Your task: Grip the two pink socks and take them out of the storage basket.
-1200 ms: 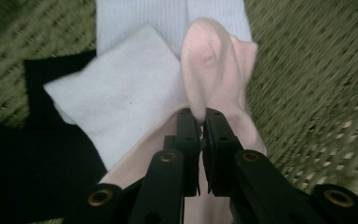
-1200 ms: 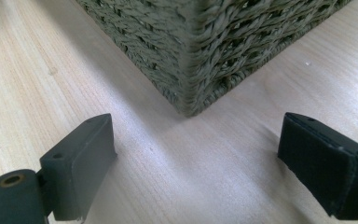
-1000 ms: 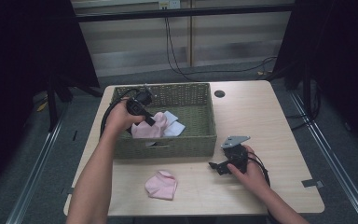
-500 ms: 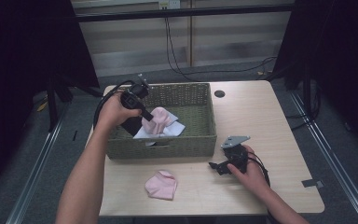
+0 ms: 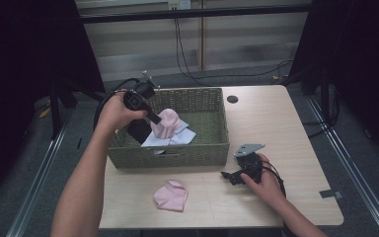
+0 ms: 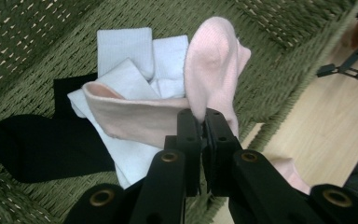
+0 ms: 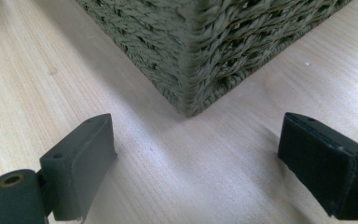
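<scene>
Left gripper (image 5: 154, 118) is clamping a soft pink sock (image 6: 214, 60) above the woven green basket (image 5: 217, 148); right gripper (image 7: 193, 168) is resting jaws apart on the pale wooden tabletop (image 5: 276, 118), dark curtains (image 5: 355, 54) flanking.

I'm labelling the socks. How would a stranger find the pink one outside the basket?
Start at the green woven basket on the wooden table. Just in front of its near wall lies the folded pink sock, alone on bare wood; the other pink sock is held over the basket by the left gripper.
</scene>
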A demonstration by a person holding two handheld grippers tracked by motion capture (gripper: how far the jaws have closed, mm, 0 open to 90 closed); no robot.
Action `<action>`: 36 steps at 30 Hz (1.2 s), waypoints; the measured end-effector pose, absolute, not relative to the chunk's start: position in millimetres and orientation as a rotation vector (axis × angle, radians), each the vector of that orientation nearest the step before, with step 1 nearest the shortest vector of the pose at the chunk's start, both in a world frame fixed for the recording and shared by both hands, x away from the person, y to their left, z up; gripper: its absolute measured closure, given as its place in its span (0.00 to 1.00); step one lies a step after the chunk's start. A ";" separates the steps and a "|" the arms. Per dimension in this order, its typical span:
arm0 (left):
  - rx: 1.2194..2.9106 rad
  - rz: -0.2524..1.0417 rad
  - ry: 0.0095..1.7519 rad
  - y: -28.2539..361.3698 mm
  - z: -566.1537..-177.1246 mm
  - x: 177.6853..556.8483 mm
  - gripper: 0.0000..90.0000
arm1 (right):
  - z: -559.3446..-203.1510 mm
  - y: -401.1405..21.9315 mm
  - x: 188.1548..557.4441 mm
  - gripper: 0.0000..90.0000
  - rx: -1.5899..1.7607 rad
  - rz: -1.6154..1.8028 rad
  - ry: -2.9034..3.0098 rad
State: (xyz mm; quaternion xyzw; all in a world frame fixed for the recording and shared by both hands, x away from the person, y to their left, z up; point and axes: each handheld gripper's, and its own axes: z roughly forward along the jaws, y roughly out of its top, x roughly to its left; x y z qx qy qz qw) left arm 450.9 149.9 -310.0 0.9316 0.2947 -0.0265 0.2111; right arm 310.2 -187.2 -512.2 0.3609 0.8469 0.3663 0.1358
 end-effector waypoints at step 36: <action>2.555 -0.135 0.717 142.3 -268.0 408.1 0.96 | -512.1 -187.3 310.3 0.11 1.043 1.058 2.454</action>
